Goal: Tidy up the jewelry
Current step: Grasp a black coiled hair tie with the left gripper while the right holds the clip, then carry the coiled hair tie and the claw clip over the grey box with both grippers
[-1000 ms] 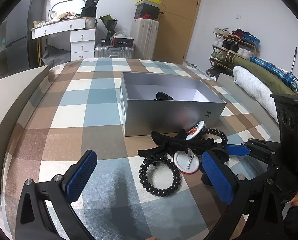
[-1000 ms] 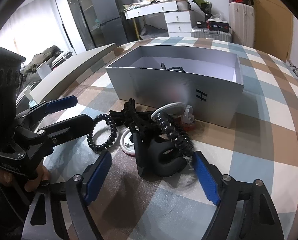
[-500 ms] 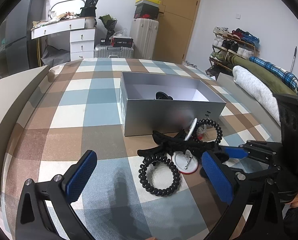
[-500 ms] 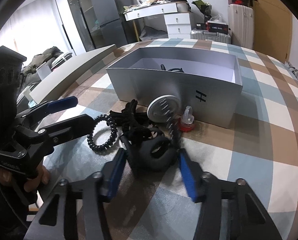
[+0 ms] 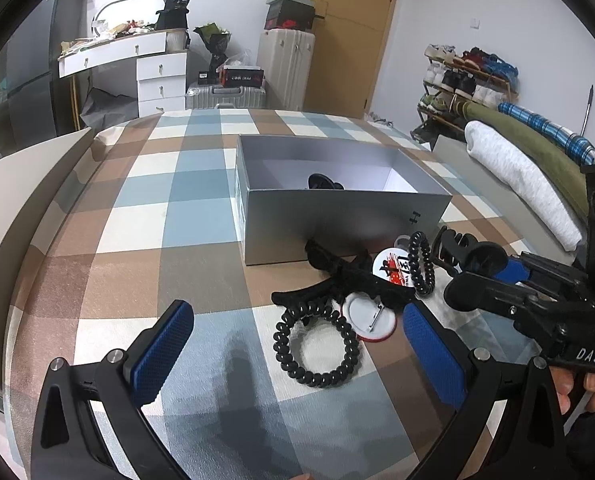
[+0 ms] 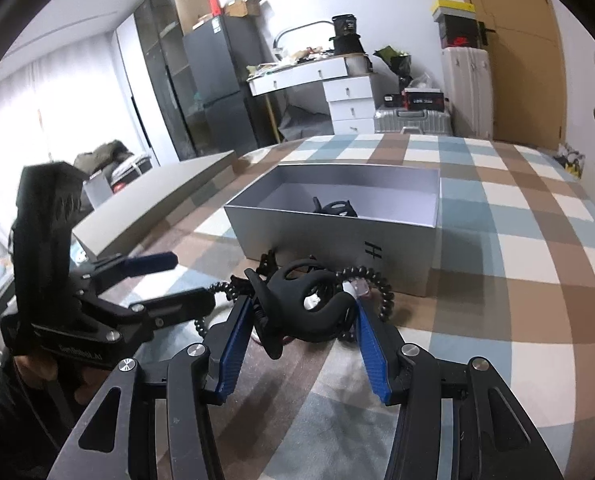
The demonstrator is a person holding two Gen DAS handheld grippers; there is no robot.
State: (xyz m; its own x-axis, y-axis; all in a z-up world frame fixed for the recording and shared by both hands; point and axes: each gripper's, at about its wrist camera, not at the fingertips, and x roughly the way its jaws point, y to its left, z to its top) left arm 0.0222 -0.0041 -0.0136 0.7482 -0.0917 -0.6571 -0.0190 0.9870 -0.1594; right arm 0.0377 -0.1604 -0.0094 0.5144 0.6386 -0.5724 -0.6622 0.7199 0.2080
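Black hair claw gripped above a plaid bed in a cluttered bedroom

The right gripper (image 6: 303,316) has its jaws half closed, pads pressing a black hair claw (image 6: 303,300) held just off the checked bedspread (image 5: 137,216), its long axis crosswise between the pads, teeth towards the silver box (image 5: 337,216) beyond. The left gripper (image 5: 297,344) hangs wide open and empty over a coil hair tie (image 5: 317,344); dresser (image 5: 153,68) and suitcases behind.

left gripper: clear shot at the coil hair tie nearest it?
Probably yes. The left gripper is open, and the coil tie lies flat between its fingers; only the pin badge touches its edge.
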